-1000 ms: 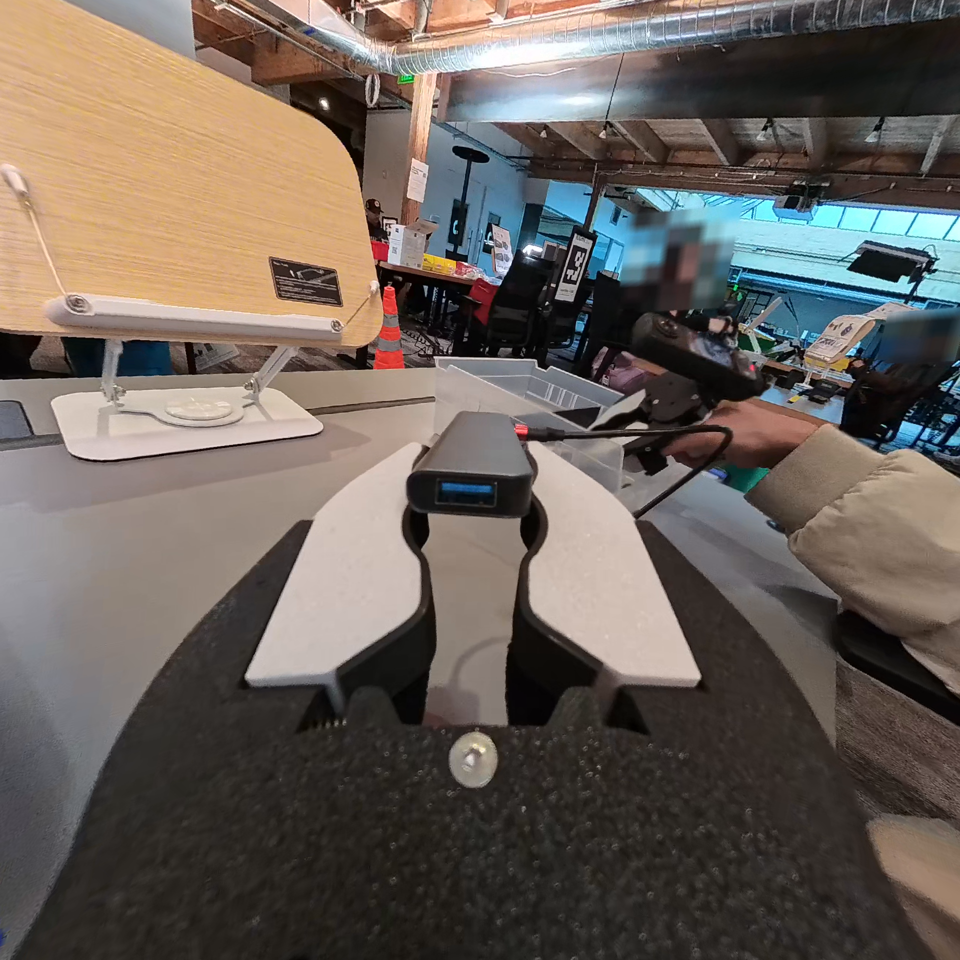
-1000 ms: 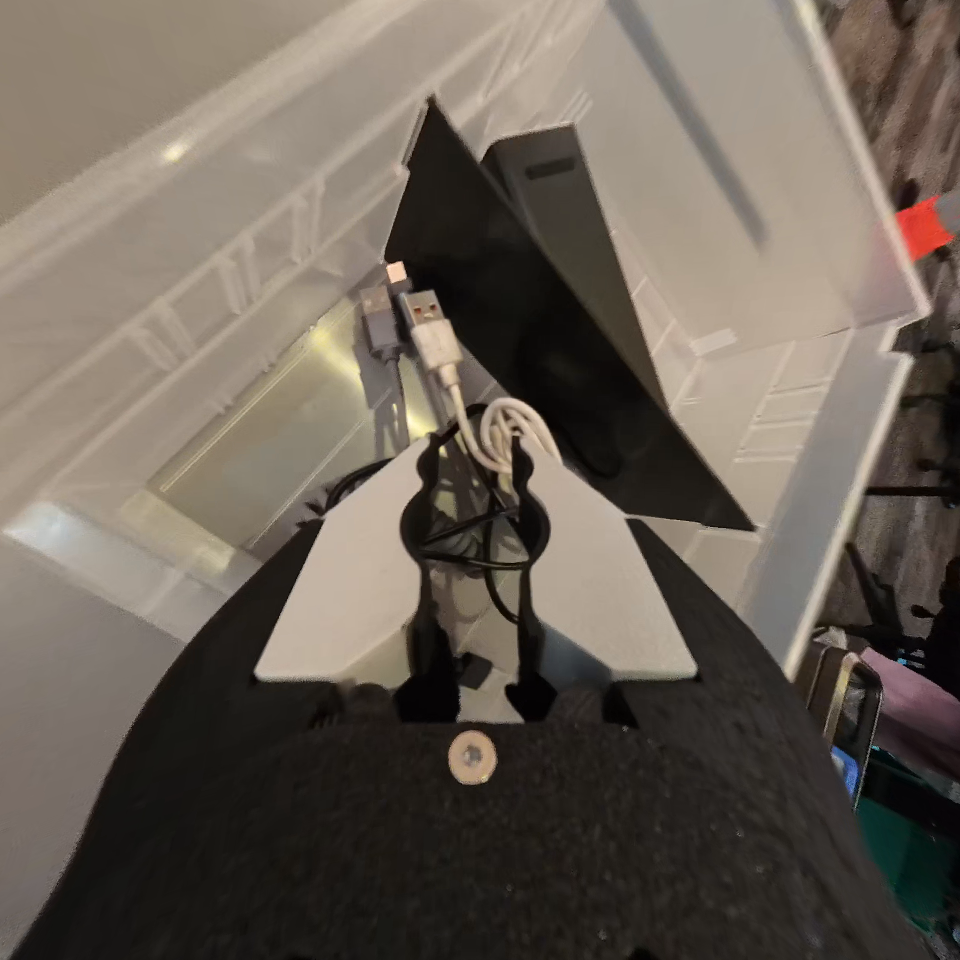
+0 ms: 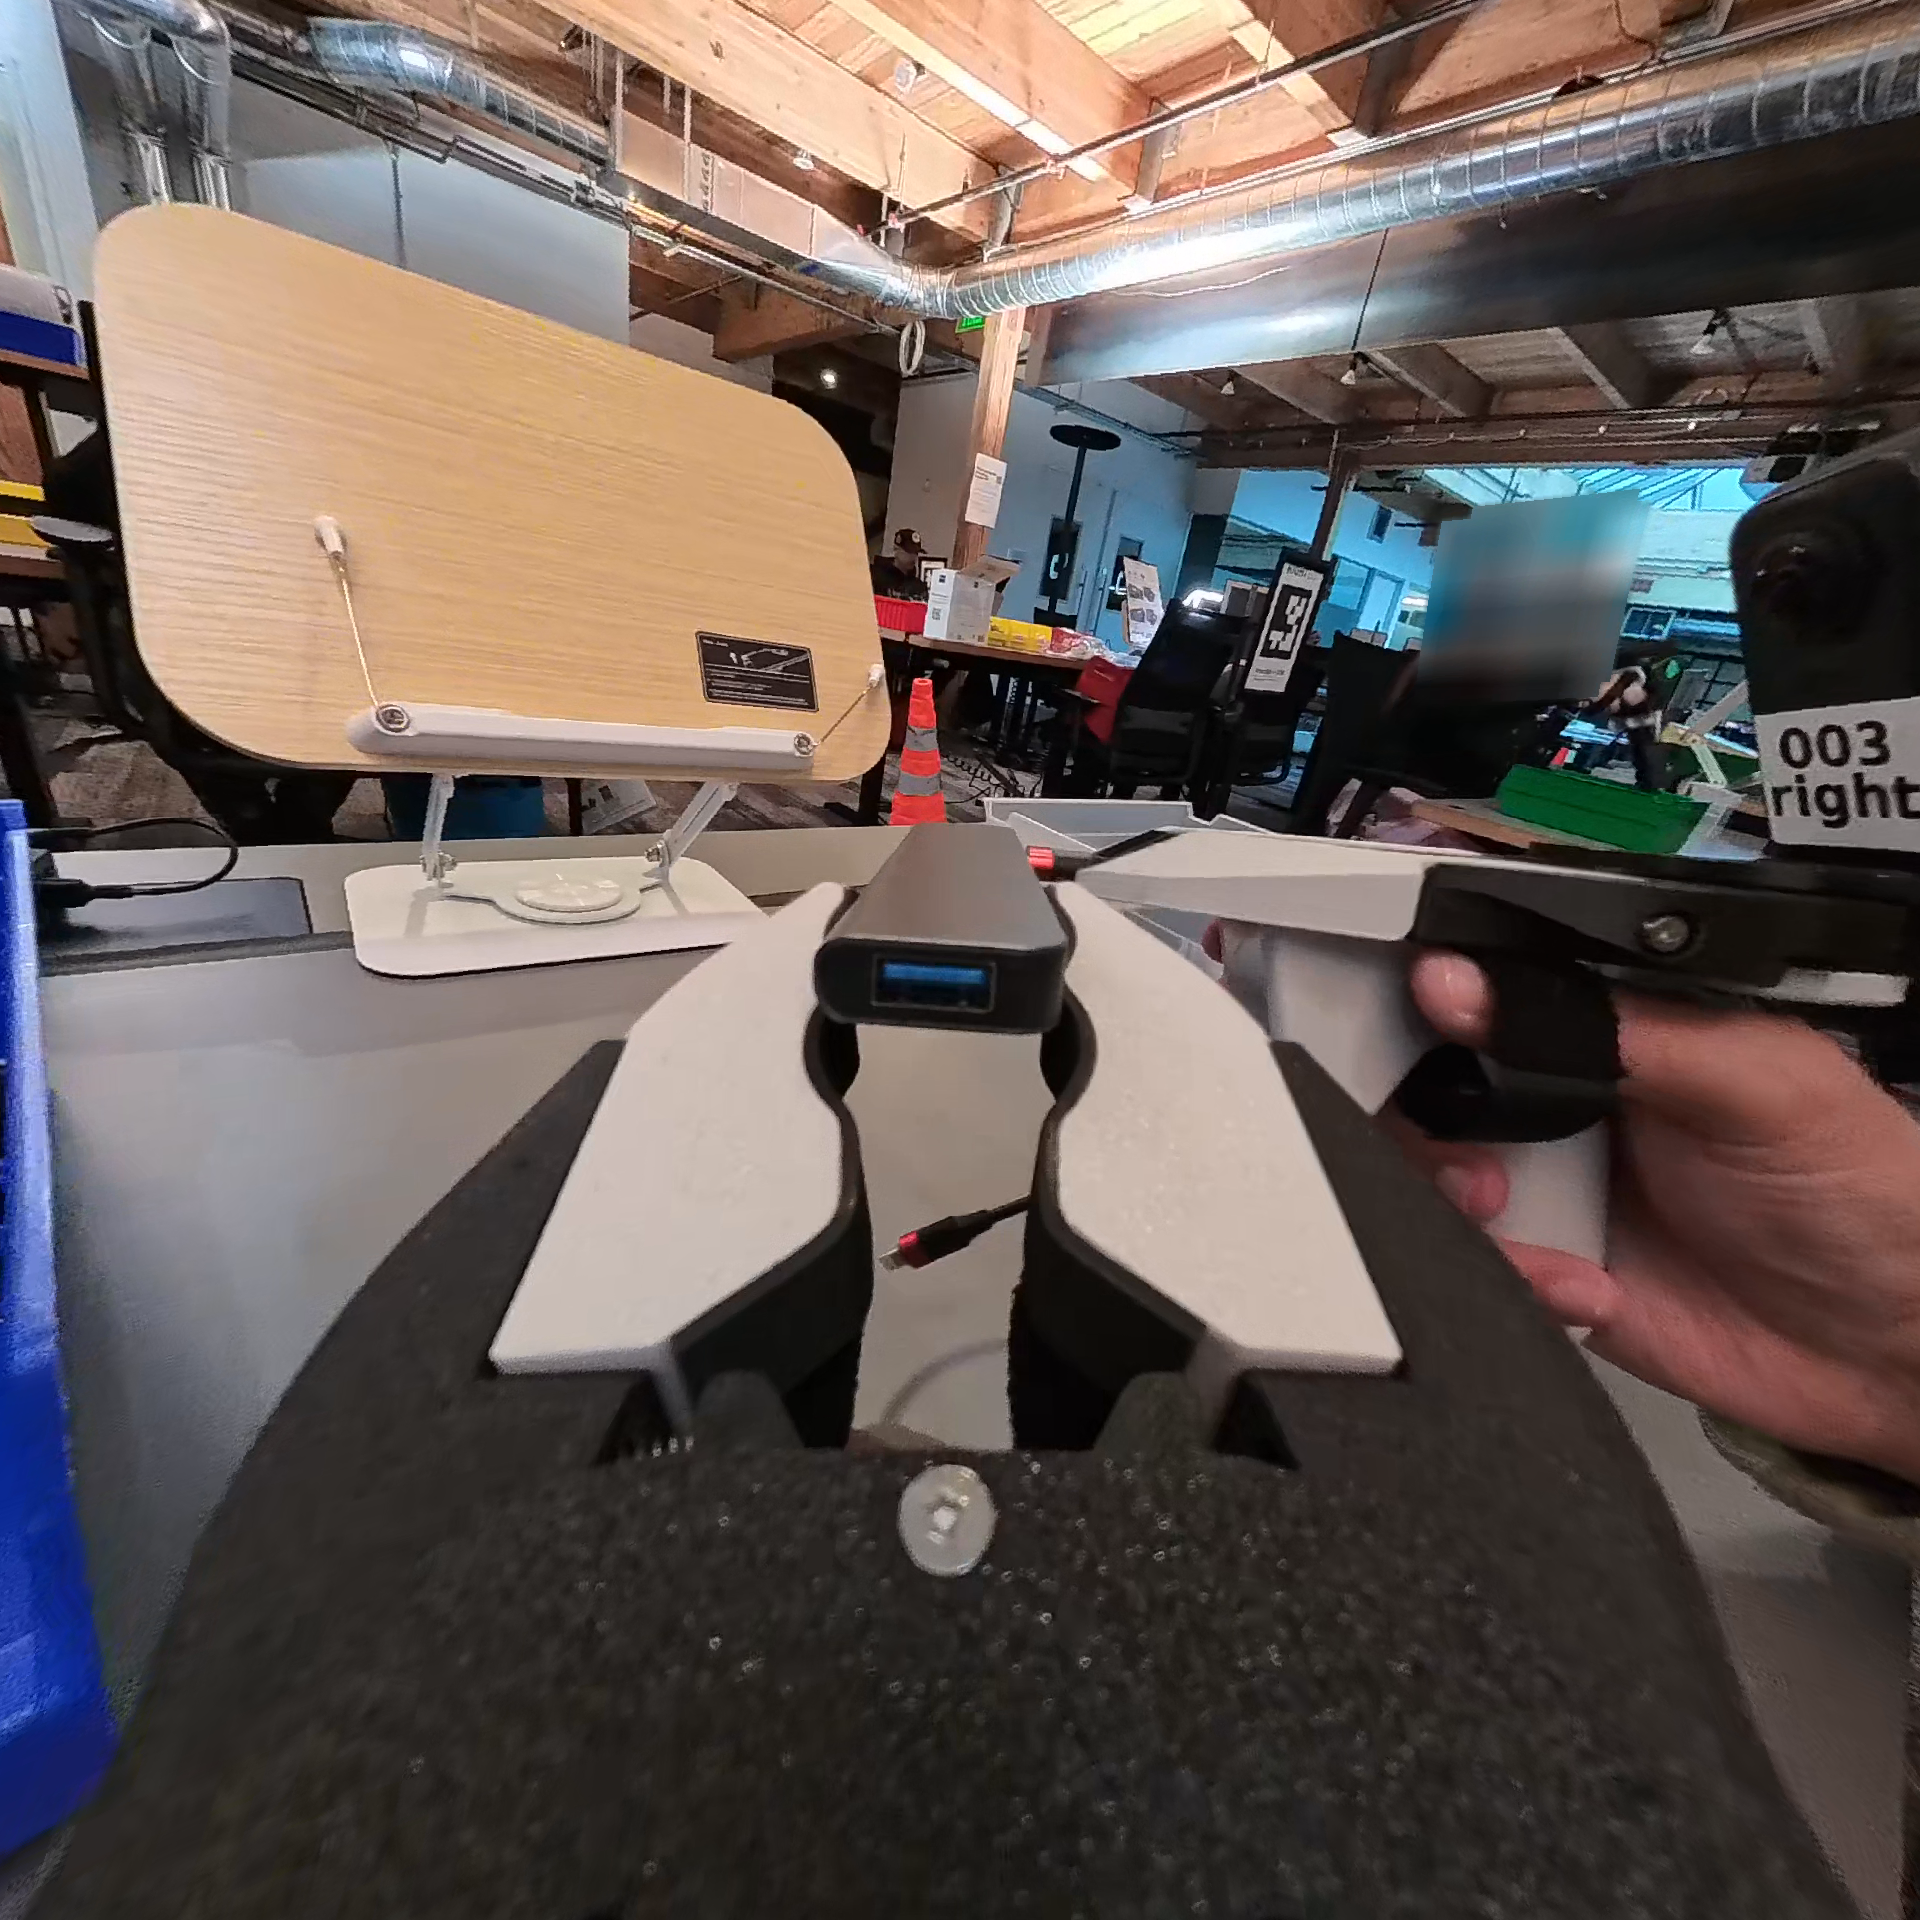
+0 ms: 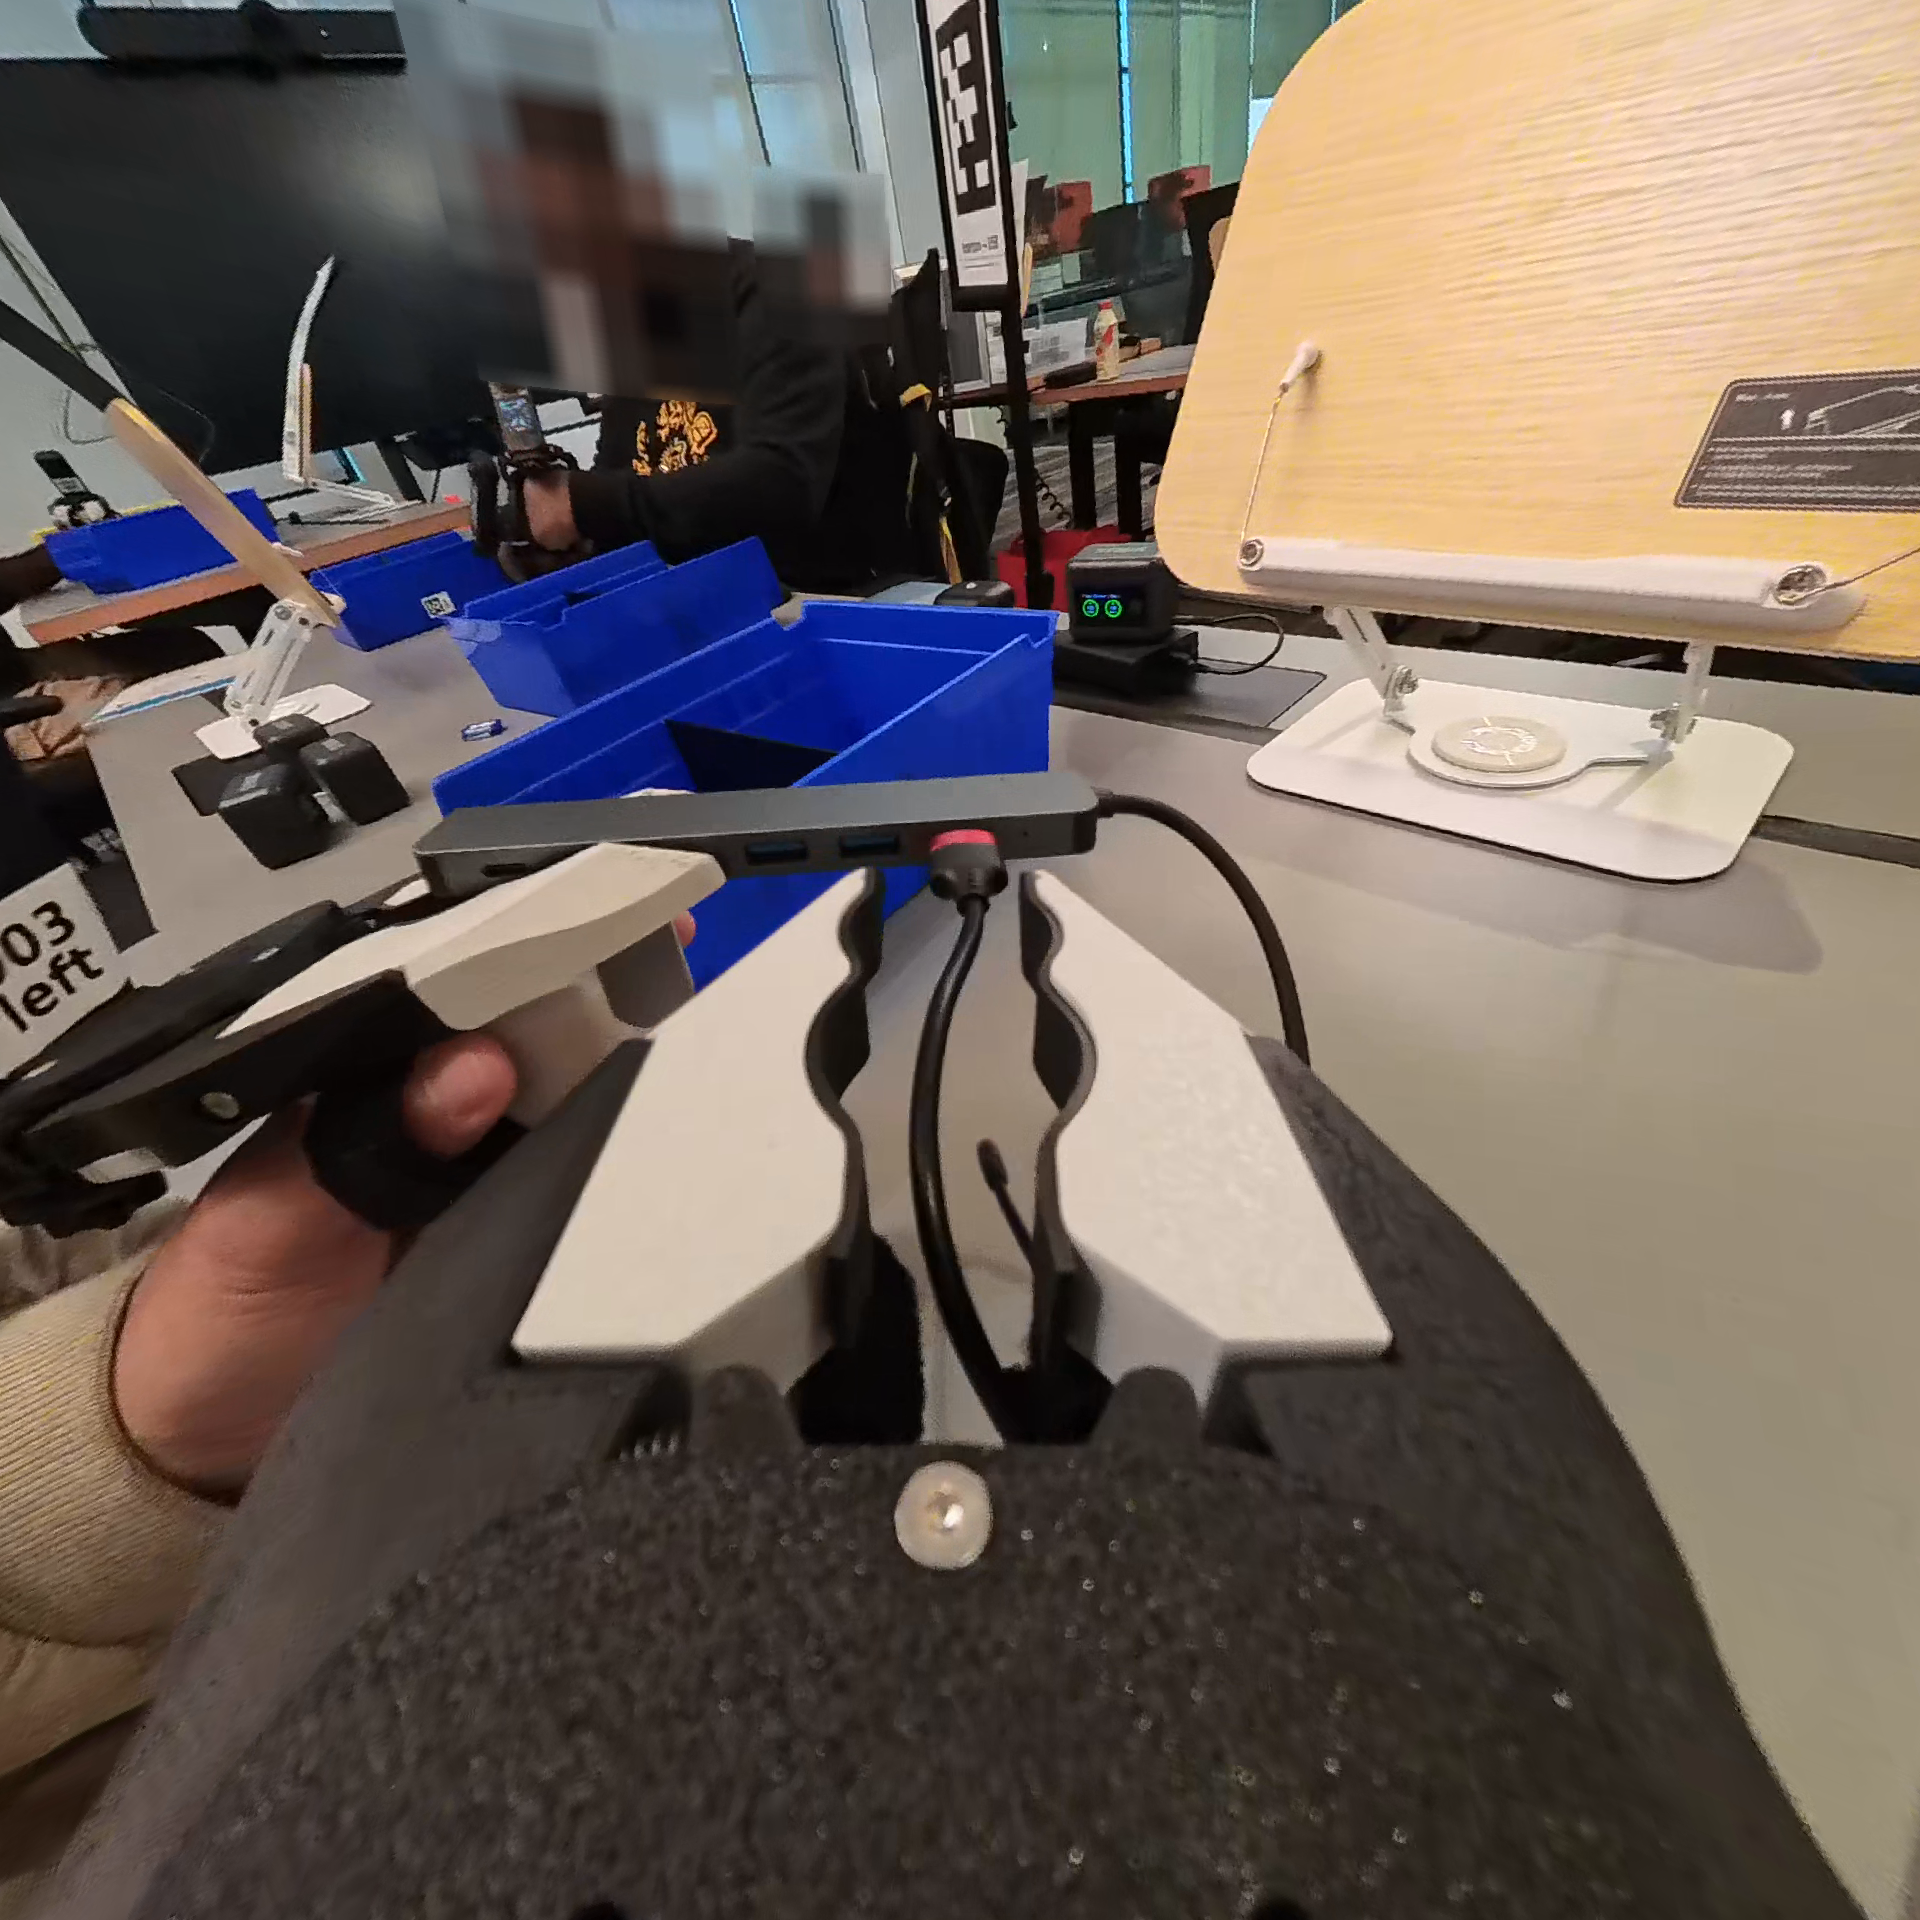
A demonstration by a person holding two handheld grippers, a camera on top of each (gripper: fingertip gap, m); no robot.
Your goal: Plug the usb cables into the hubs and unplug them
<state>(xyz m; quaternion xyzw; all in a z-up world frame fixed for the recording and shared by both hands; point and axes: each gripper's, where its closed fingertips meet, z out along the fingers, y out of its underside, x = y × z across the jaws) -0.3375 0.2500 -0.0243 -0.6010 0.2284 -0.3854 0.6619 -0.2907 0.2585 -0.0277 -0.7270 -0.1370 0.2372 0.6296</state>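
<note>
— While the grey table (image 4: 1558,1091) carries a tilted wooden stand (image 4: 1600,312) at two o'clock and a blue bin (image 4: 894,696) at eleven, where's the hub?

— The USB hub (image 4: 769,821) is up off the table, clamped at one end in the left gripper (image 3: 940,935) jaws.

— And the right gripper (image 4: 951,883)?

— Jaws parted, either side of the red-collared plug (image 4: 964,854) seated in the hub; its black cable (image 4: 935,1091) runs between them.

Hub (image 4: 769,821): slim dark grey bar, held level above the table, blue USB ports along its side and one on the end (image 3: 940,971). Black cable's red-collared plug (image 4: 966,857) is seated in a side port, cord trailing toward 6 o'clock.
</note>
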